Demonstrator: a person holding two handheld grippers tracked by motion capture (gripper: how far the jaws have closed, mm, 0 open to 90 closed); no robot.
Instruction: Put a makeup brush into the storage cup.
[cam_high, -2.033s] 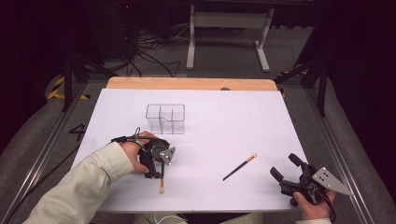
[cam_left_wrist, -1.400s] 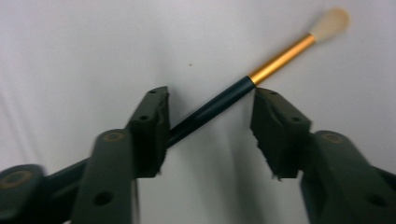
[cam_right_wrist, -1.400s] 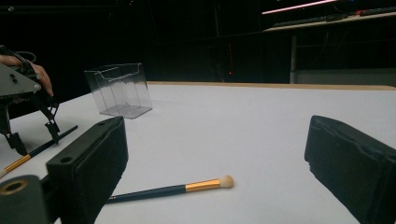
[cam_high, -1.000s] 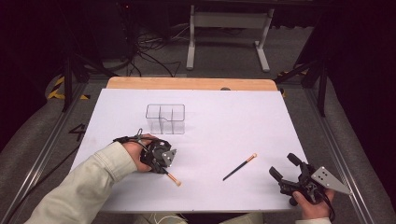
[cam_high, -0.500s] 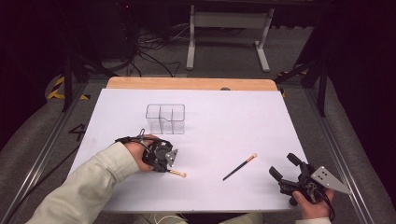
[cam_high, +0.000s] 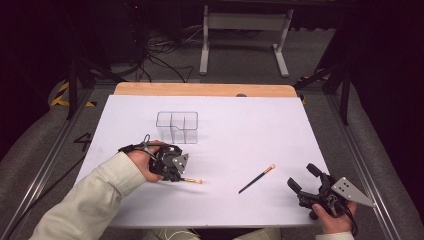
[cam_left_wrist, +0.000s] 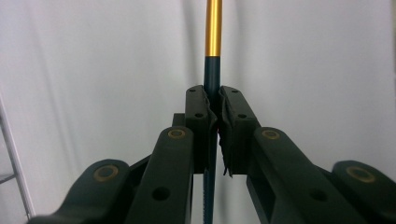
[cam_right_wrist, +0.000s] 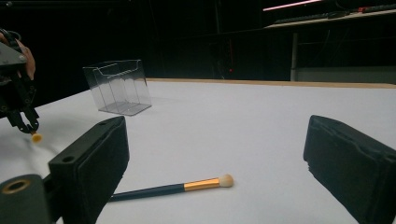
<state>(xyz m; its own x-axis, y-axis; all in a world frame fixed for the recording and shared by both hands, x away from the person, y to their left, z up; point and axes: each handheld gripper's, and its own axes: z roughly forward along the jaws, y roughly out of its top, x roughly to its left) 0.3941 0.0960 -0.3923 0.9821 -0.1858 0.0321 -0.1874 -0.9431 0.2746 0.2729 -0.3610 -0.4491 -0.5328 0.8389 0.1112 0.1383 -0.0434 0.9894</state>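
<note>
High camera looking down over table (cam_high: 300, 130); gripper cameras low, near its surface.

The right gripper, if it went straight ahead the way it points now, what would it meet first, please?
Probably the dark-handled, gold-banded makeup brush lying on the white table just ahead of the open right gripper; depth is hard to judge.

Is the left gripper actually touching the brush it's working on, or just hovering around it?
Touching. The left gripper view shows the left gripper with both jaws pressed against the dark handle of the brush, no gap on either side.
</note>
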